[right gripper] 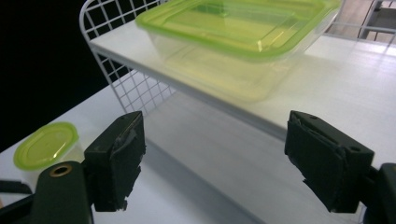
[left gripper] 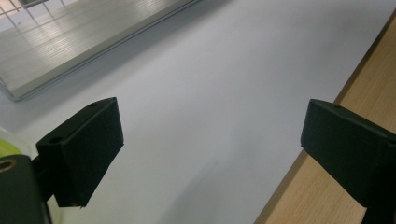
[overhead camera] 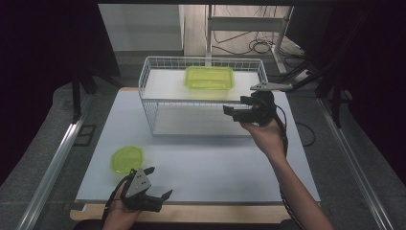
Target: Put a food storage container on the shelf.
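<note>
A clear rectangular box with a lime lid [overhead camera: 209, 77] [right gripper: 233, 37] sits on the top shelf of a white wire rack [overhead camera: 146, 103] [right gripper: 130, 88]. A small round tub with a lime lid [overhead camera: 127, 158] [right gripper: 46, 144] stands on the white sheet at the near left. My right gripper [overhead camera: 235, 105] [right gripper: 215, 163] hovers at the rack's right front corner, open, with nothing between its jaws, which point at the box. My left gripper [overhead camera: 160, 182] [left gripper: 212, 149] is open and holds nothing; it rests near the table's front edge, just right of the round tub.
The white sheet [overhead camera: 215, 167] covers a wooden table whose bare edge [left gripper: 327, 196] runs along the front. The rack's lower shelf [left gripper: 70, 42] holds nothing. Metal rails [overhead camera: 57, 158] flank the table. Desk legs and cables [overhead camera: 258, 45] lie beyond the rack.
</note>
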A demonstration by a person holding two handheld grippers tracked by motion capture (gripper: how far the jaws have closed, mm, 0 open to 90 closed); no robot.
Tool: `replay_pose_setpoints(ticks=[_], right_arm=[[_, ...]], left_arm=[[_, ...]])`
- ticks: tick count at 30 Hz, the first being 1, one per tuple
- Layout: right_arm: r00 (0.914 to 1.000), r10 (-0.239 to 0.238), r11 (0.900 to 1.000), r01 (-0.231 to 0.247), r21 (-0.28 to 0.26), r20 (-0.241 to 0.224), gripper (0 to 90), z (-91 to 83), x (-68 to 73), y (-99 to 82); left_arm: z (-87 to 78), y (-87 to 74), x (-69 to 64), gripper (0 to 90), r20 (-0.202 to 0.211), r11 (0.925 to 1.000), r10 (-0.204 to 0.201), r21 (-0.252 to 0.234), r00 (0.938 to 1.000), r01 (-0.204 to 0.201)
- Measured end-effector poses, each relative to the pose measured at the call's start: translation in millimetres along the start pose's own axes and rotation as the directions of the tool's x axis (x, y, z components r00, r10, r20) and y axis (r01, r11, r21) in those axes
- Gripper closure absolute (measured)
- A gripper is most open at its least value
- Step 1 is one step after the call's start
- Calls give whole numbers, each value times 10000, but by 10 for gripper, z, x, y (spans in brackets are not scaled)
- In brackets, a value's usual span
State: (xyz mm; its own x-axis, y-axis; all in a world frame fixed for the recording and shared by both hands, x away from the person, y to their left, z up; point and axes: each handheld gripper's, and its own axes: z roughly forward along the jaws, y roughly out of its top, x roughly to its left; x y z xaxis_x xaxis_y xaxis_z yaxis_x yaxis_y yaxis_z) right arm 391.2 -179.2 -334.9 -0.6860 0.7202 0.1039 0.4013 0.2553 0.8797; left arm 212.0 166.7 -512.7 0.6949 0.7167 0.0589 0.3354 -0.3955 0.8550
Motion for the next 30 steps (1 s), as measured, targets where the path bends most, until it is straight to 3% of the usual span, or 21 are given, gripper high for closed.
replay_pose_setpoints(ticks=[9,13,22,30], right_arm=[[9981,-572,9982,576,157,-218,170,-69,130,-249],[9978,-566,9982,573,193,-355,153,-92,160,-400],[9977,-477,9983,491,302,-481,119,-175,214,-763],[9954,-819,9940,852,684,-500,91,-207,313,-1085]], left_arm=[[-15,12,13,58,-167,9993,25,370,9999,-19],[-36,23,41,61,-132,9988,-291,395,9995,296],[-64,32,84,64,-80,9969,-592,510,9982,595],[-58,33,70,58,-255,9962,-421,757,9988,439]])
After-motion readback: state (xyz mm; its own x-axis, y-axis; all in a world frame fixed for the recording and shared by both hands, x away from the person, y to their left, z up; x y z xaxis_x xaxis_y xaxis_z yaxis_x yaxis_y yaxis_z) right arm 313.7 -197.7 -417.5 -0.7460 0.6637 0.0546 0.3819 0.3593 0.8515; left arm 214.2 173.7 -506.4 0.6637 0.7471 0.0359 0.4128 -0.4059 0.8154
